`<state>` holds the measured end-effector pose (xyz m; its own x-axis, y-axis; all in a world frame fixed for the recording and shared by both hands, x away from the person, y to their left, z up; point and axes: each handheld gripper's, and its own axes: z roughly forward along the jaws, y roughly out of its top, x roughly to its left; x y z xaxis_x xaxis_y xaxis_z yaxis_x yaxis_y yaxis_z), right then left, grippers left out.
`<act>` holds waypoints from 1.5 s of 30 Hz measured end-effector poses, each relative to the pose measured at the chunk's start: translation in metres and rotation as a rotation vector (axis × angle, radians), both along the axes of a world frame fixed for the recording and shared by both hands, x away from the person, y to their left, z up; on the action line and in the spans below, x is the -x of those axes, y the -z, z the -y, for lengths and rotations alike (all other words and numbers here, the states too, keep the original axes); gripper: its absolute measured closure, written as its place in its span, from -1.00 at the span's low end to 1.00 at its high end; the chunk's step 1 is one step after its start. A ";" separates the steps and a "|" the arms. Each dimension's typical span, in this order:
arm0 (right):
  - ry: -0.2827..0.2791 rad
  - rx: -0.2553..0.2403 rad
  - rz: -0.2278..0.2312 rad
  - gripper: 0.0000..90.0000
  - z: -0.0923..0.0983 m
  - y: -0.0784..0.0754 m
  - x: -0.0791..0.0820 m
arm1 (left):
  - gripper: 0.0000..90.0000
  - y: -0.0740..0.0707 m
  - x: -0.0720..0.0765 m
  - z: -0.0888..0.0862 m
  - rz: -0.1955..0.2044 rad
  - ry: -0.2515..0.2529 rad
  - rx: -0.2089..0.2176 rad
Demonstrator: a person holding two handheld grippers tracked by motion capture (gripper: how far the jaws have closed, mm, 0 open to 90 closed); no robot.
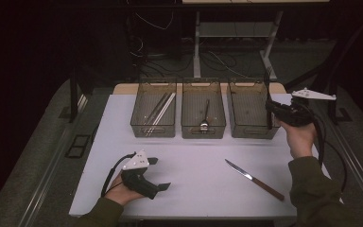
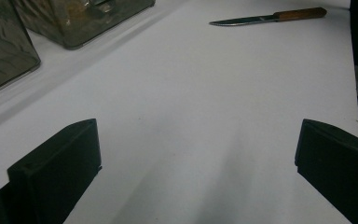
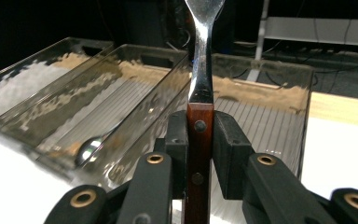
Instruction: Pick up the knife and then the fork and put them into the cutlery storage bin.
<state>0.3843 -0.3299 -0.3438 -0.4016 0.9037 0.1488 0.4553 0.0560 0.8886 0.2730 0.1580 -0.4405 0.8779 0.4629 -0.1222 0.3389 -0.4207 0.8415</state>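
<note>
Wood-handled fork (image 3: 200,116) is pinched upright in right gripper (image 1: 270,109), upper right, over the right-hand bin (image 1: 251,127). Lower it flat inside before releasing. Left gripper (image 1: 157,174) idles, jaws spread.

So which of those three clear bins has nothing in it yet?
The right-hand bin, beside the right gripper, which holds a wooden-handled utensil upright. The left bin holds long, thin sticks, and the middle bin holds a spoon.
</note>
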 end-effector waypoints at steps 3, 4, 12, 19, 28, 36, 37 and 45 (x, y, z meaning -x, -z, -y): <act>0.022 0.019 0.000 0.72 -0.002 -0.002 -0.011 | -1.00 0.000 0.000 0.000 0.001 0.004 0.000; 0.028 0.024 -0.002 0.72 -0.002 -0.002 -0.015 | -1.00 0.000 0.000 0.000 0.003 0.005 -0.003; 0.068 0.061 -0.053 0.72 -0.005 0.007 -0.039 | -1.00 -0.001 0.000 0.000 0.004 0.010 0.000; 0.089 0.111 -0.139 0.72 -0.006 0.030 -0.052 | -1.00 -0.001 0.001 0.001 0.004 0.016 -0.004; 0.057 0.192 -0.240 0.72 -0.014 0.047 -0.058 | -1.00 -0.001 0.001 0.001 0.006 0.021 -0.005; 0.035 0.221 -0.274 0.48 -0.015 0.049 -0.059 | -1.00 0.000 0.001 0.002 0.004 0.024 -0.012; 0.029 0.215 -0.270 0.43 -0.014 0.048 -0.059 | -1.00 0.000 0.001 0.002 0.004 0.024 -0.012; -0.007 0.155 -0.251 0.13 -0.008 0.039 -0.053 | -1.00 0.000 0.001 0.002 0.004 0.023 -0.013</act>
<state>0.4374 -0.3217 -0.3830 -0.3755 0.9209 0.1049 0.6592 0.1857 0.7287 0.2720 0.1565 -0.4401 0.8888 0.4442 -0.1131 0.3259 -0.4391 0.8373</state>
